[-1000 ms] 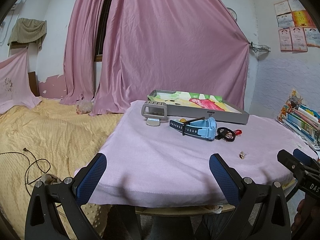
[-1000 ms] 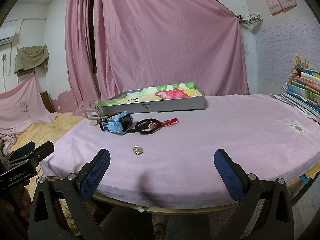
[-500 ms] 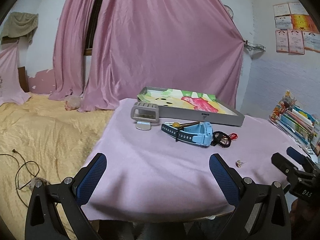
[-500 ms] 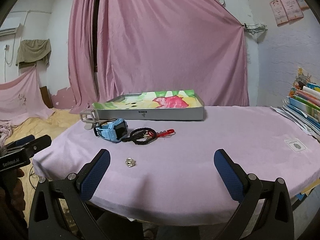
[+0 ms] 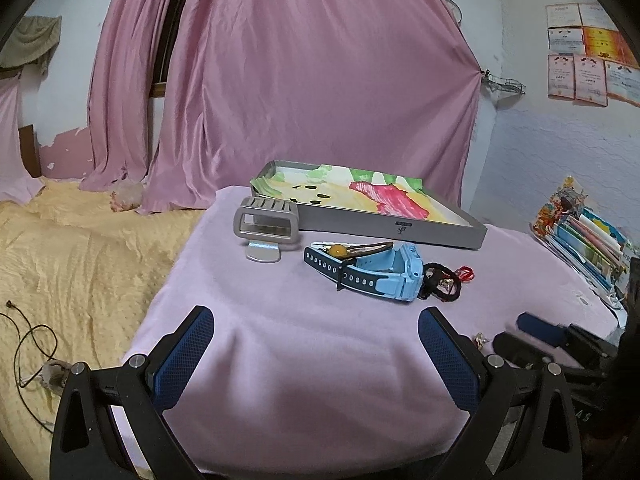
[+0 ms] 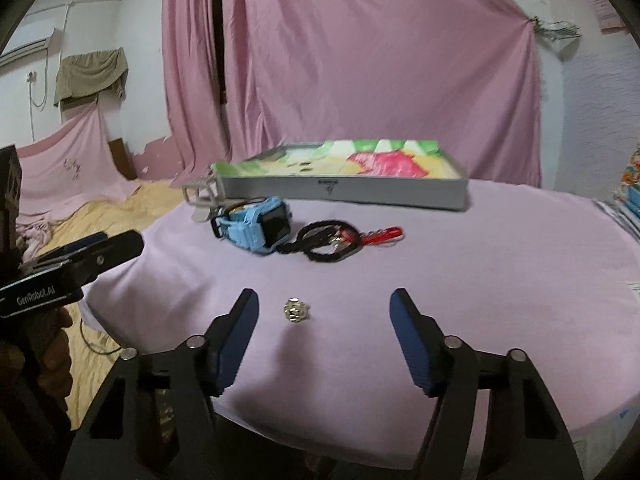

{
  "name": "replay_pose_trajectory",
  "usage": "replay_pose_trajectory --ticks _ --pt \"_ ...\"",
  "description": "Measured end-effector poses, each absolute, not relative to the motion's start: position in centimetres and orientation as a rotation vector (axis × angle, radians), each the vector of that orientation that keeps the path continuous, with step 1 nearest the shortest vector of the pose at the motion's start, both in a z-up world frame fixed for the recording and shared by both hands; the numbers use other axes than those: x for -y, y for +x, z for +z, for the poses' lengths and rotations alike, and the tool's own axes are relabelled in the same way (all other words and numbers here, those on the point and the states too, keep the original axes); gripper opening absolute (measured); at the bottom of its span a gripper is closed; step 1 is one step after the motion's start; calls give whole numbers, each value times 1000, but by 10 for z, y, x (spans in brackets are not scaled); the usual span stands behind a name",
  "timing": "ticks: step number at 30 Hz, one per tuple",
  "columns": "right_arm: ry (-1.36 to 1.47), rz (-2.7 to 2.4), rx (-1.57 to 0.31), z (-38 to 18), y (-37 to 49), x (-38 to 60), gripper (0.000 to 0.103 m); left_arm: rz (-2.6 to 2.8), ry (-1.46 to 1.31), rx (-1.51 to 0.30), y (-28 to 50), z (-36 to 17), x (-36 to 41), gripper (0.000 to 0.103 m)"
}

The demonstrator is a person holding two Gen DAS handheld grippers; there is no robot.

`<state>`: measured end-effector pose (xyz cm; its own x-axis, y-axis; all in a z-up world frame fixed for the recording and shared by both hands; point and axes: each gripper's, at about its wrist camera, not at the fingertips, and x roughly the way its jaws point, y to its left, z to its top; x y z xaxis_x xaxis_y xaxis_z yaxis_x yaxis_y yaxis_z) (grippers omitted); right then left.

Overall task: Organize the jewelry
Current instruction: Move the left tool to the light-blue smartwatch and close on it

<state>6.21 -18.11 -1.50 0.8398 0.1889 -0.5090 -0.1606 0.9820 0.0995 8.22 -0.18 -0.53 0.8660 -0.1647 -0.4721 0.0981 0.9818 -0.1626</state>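
Right wrist view: a tiny shiny silver ring lies near the front edge of the pink cloth, between the spread right gripper fingers, which have just been closing without touching it. The left gripper is spread wide over bare cloth, and the blue watch and gray tray sit farther back.

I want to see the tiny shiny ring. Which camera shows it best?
The right wrist view: the ring lies clear on the cloth, ahead of the right gripper's open jaws. The left wrist view shows only a speck of it.
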Motion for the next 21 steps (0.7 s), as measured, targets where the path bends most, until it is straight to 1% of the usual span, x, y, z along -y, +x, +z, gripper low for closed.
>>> replay_pose_trajectory --ticks 2,6,10,13,18,21 --pt "52 205 -572 -18 68 177 51 -147 -137 -512 87 -5 3 102" --pt "50 228 -623 -24 78 173 32 -168 -130 -521 96 -5 9 102" --pt "50 221 -650 -27 86 174 20 -197 -120 -533 103 -6 17 100" --pt "58 215 -665 -26 89 177 17 -223 -108 -541 109 -4 24 98" --pt "71 193 -685 -24 97 184 14 -255 -74 -556 121 -1 39 92" --pt "87 182 -696 -24 102 189 14 -268 -54 -566 128 1 49 86"
